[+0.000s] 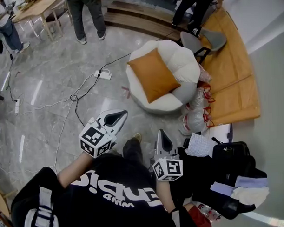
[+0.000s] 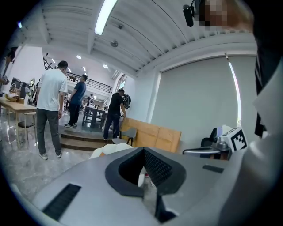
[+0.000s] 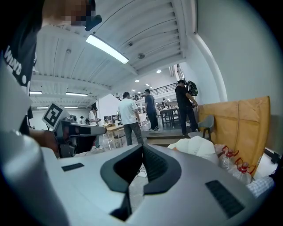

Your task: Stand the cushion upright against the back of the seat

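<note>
Head view: the orange cushion (image 1: 152, 74) lies across the white round seat (image 1: 186, 63), well apart from both tongs. Both the left tongs (image 1: 118, 117) and the right tongs (image 1: 165, 139) are closed together, empty.

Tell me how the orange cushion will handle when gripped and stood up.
The orange cushion looks plump and soft, so it will probably sag if pinched at one corner. It is likely light for its size. Stood on edge it may slump unless leaned on the puffy back of the white seat.
</note>
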Demonstrator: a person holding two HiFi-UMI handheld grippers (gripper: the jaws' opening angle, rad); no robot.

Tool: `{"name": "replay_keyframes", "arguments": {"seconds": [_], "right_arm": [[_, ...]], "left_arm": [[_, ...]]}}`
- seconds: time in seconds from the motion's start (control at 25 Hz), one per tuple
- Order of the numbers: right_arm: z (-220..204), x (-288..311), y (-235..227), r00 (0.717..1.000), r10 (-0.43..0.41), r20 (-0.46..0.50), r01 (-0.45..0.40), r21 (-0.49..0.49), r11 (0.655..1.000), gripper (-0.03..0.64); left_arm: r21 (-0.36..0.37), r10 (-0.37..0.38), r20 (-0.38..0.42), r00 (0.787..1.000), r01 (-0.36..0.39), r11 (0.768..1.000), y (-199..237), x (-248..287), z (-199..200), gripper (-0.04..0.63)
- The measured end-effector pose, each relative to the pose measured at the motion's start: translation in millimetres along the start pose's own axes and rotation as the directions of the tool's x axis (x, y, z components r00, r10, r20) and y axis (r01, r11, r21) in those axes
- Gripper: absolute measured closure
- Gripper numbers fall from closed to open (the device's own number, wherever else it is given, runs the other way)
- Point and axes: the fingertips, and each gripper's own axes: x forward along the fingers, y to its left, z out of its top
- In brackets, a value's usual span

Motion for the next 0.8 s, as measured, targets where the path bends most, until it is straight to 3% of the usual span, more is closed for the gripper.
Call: {"name": "replay_keyframes", "arguments": {"seconds": [0.36, 0.8], "right_arm": [[7, 31, -32, 1.0, -0.009, -0.03, 0.009, -0.004, 1.0, 0.595], [45, 98, -80, 0.999, 0.047, -0.009, -0.047, -0.031, 0.998, 0.595]], "left_arm": [[-0.019, -0.005, 0.008, 1.0, 0.005, 1.0, 20, 42, 13, 0.588], [-0.012, 0.027, 0.019, 0.999, -0.027, 1.0, 51, 112, 42, 0.588]]}}
